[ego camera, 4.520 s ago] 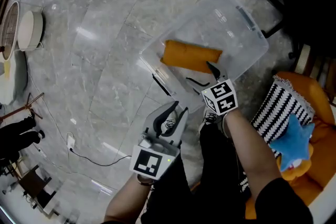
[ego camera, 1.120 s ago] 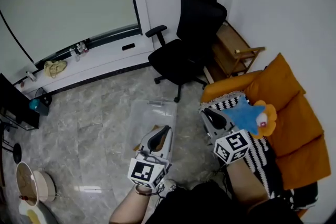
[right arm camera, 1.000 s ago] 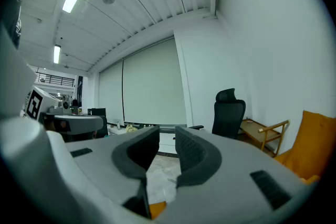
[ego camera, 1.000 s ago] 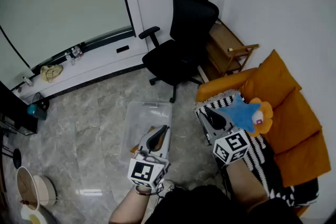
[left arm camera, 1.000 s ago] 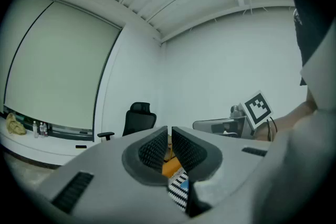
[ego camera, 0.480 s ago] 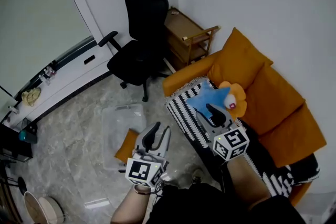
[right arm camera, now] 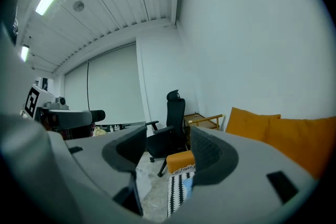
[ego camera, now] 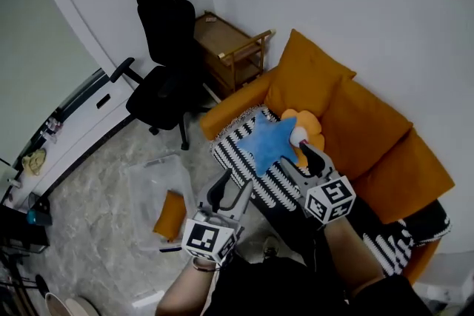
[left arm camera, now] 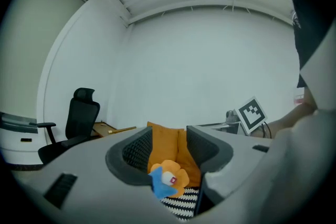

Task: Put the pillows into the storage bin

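Bin (ego camera: 148, 185) is occupied by one orange pillow (ego camera: 171, 213); left gripper (ego camera: 237, 181) and right gripper (ego camera: 304, 155) are held roughly level, jaws just opened wider, nothing gripped.

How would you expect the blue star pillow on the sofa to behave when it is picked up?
The blue star pillow looks plush, so it is probably light and will squash when gripped. Its points may flop if it is held by one. It lies atop the striped pillow, so it should lift freely.

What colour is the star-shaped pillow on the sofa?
The star-shaped pillow is blue. The head view shows it best.
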